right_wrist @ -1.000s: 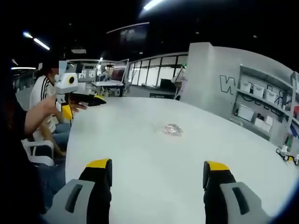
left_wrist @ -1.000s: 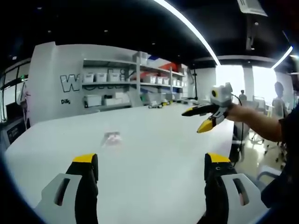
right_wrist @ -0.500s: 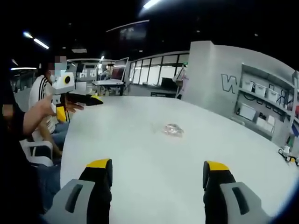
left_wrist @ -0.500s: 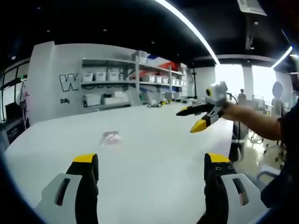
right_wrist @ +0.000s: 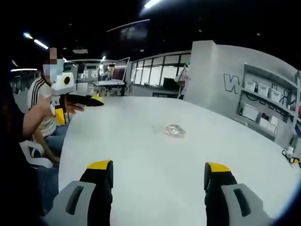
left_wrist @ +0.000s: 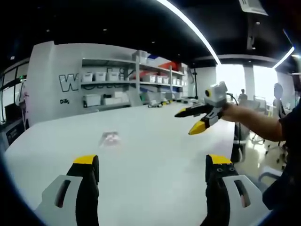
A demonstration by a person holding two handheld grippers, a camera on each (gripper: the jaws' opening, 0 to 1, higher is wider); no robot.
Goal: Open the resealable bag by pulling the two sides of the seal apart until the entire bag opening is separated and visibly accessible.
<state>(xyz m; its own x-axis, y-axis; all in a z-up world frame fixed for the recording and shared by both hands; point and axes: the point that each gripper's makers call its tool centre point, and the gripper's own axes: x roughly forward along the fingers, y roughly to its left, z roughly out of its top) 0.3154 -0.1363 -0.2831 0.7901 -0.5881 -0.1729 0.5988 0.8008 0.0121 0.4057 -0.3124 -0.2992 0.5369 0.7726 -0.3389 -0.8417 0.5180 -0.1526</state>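
A small clear resealable bag (left_wrist: 111, 138) with pinkish contents lies flat on the white table (left_wrist: 155, 141), well ahead of both grippers; it also appears in the right gripper view as the bag (right_wrist: 174, 130). My left gripper (left_wrist: 153, 167) stands open above the near table, nothing between its yellow-tipped jaws. My right gripper (right_wrist: 153, 169) is open too, and empty. In the left gripper view the right gripper (left_wrist: 189, 121) reaches in from the right, held by a hand, jaws apart. In the right gripper view the left gripper (right_wrist: 80, 109) shows at the left, over the table's edge.
Shelves (left_wrist: 117, 84) with white bins line the back wall. Small items (left_wrist: 157, 104) sit at the table's far edge. A seated person in a striped shirt (right_wrist: 40, 99) is beyond the table's left edge, near a white chair (right_wrist: 35, 155). Another person (left_wrist: 281, 101) stands at the far right.
In the left gripper view the right gripper has drifted left, toward the table's middle. In the right gripper view the picture has shifted slightly. The bag lies unmoved.
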